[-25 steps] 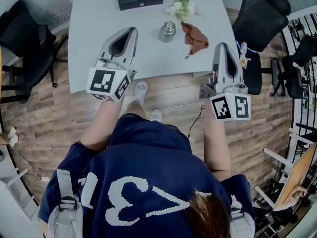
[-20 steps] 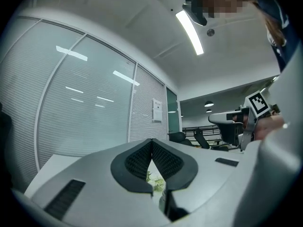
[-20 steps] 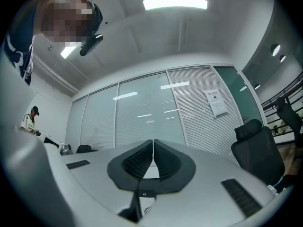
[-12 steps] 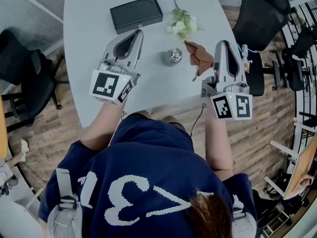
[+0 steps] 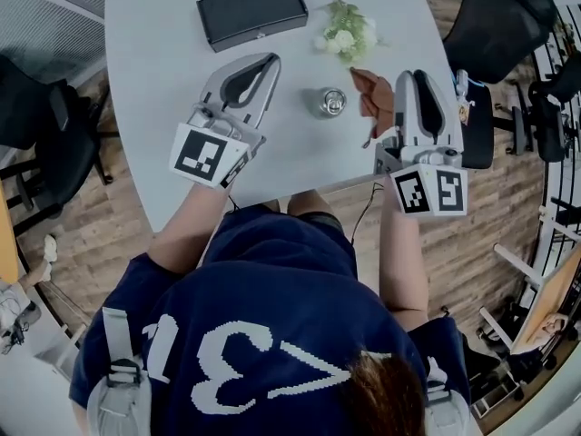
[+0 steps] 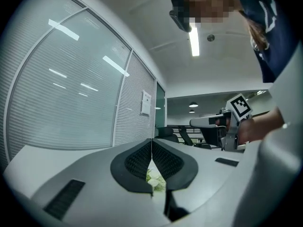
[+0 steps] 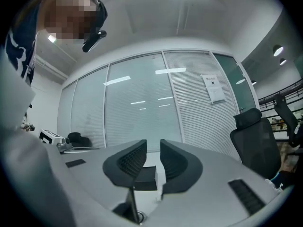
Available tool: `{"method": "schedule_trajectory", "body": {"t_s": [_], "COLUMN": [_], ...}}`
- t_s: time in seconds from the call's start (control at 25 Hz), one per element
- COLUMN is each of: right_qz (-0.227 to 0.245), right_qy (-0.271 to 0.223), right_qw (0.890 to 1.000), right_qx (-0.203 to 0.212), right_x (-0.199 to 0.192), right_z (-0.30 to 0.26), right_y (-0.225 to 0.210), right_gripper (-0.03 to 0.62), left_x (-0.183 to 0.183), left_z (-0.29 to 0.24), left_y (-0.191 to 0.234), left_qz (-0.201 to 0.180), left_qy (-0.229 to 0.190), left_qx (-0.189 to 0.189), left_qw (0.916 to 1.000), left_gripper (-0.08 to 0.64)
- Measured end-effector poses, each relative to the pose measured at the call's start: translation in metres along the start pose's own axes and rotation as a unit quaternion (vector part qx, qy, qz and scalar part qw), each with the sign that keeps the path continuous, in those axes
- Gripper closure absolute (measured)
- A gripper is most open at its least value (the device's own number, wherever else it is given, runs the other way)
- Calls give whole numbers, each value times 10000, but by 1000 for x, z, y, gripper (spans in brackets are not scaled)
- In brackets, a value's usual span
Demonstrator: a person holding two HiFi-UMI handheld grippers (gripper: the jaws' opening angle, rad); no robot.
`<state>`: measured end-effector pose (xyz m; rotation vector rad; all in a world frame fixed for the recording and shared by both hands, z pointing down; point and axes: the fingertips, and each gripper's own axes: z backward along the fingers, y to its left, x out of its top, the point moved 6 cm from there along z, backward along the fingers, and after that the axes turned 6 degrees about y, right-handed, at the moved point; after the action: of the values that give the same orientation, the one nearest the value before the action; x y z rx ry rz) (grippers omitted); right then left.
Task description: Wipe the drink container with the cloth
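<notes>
Over the pale grey table (image 5: 154,80) in the upper frame, the closed left gripper (image 5: 270,60) sits centre-left, the empty right gripper (image 5: 420,75), jaws just opening, centre-right beside the crumpled rust-brown cloth (image 5: 372,94), the small silver metal drink container (image 5: 333,102) between them.

a shiny metal drink container (image 5: 332,102), a soft crumpled cloth (image 5: 370,94), a smooth matt table (image 5: 154,62).
</notes>
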<state>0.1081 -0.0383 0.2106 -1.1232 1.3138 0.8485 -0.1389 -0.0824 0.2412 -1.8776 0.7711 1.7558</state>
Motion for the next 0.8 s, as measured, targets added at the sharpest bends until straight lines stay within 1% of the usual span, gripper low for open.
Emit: {"method": "schedule_trajectory", "body": {"t_s": [0.04,0.24,0.4,0.44,0.52,0.64,0.72,0.8], "right_qz": [-4,-4,74,97,103,97,84,110], "right_qy": [93,588,1180,1335,1655,2100,2355,2570], "right_qw": [10000,9982,9928,9908,9859,9772,9712,9656], "right_qx": [20,150,216,207,228,298,338,368], "right_x": [-4,-29,-61,-70,-91,-120,-136,-149], "right_z": [-3,-12,-15,-15,-16,-16,-16,-16], "right_y": [-4,-25,-48,-55,-67,-81,-90,-98], "right_gripper": [478,444,421,419,415,407,392,383], "left_x": [-3,-25,-50,-58,-72,-91,-103,-113], "left_z": [-4,-24,-40,-43,-49,-56,-60,-63], "left_y": [-2,-17,-29,-31,-37,-48,-58,-67], "left_qz": [-48,-300,-258,-213,-157,-343,-491,-548], "left_qy": [43,395,676,768,960,1188,1354,1526], "left_qx": [-77,-593,-1015,-1117,-1320,-1695,-1995,-2262], "left_qw": [10000,9970,9922,9905,9865,9777,9693,9605], "left_gripper": [543,541,541,531,421,351,319,294]}}
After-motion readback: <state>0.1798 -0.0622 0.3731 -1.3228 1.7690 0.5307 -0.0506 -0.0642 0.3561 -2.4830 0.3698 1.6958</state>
